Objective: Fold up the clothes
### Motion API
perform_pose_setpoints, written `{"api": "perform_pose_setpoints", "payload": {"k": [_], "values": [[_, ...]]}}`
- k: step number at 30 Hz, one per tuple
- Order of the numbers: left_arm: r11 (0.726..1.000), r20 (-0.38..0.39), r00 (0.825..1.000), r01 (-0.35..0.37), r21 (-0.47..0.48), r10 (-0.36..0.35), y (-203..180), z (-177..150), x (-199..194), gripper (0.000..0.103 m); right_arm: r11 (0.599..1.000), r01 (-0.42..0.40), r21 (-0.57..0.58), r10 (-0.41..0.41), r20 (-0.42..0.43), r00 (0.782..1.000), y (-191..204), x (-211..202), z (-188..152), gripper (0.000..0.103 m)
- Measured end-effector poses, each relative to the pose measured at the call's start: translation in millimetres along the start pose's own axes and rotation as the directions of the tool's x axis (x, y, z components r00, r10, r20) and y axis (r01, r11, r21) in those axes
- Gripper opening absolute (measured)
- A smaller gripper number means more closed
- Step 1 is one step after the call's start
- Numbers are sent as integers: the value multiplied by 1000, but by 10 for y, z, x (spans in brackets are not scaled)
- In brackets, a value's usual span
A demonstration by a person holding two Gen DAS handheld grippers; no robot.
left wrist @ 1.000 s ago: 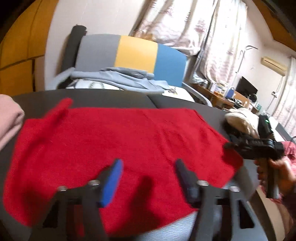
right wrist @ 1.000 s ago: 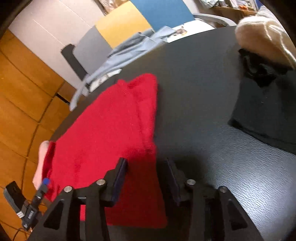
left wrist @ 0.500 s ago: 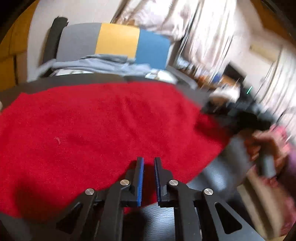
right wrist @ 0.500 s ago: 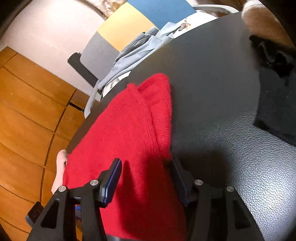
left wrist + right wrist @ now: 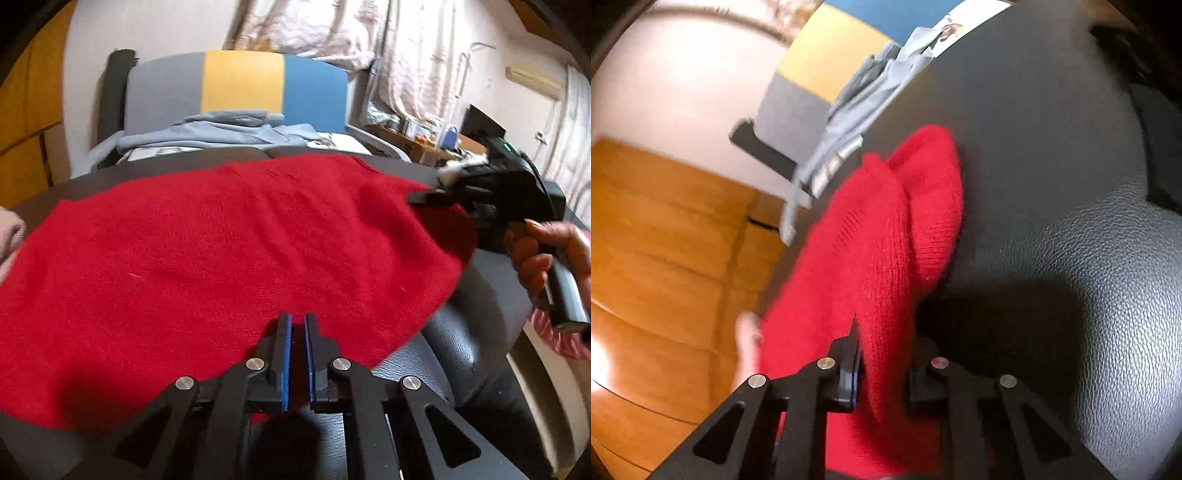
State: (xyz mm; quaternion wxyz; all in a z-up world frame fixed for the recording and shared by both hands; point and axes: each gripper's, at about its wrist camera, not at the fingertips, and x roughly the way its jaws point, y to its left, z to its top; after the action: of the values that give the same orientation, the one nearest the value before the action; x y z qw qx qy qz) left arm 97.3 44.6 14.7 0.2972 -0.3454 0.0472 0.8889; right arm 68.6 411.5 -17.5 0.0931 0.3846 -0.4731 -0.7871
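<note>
Gripping, left wrist view: left hand-held gripper (image 5: 297, 325) pinched on near hem of red sweater (image 5: 229, 254), spread across dark desk (image 5: 476, 328). Right wrist view: right hand-held gripper (image 5: 882, 365) clamps bunched side edge, fabric lifting, unseen opposite. Judged next: carry both edges together, keeping them level.

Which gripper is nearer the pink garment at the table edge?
Left. The left gripper, jaws shut on the red sweater's near hem, sits closer to the pink garment. The right gripper clamps the sweater's far end.
</note>
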Motion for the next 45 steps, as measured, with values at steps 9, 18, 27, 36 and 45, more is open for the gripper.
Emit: {"api": "perform_pose_setpoints", "payload": {"k": [9, 18, 27, 36, 45], "values": [[968, 49, 973, -216, -130, 224, 961, 186, -273, 59, 976, -145, 162, 133, 83, 988, -130, -366, 159, 15], [967, -60, 977, -213, -143, 206, 1084, -52, 21, 63, 972, -137, 190, 117, 117, 986, 111, -616, 265, 15], [941, -21, 953, -301, -154, 301, 1285, -205, -381, 64, 980, -176, -91, 177, 12, 984, 1663, -265, 154, 7], [948, -30, 975, -223, -226, 222, 1449, -426, -367, 70, 960, -174, -221, 115, -257, 960, 2463, 1065, -552, 5], [961, 6, 985, -168, -220, 173, 1483, -432, -345, 72, 921, -137, -364, -57, -476, 878, 2333, 1964, -1635, 7]]}}
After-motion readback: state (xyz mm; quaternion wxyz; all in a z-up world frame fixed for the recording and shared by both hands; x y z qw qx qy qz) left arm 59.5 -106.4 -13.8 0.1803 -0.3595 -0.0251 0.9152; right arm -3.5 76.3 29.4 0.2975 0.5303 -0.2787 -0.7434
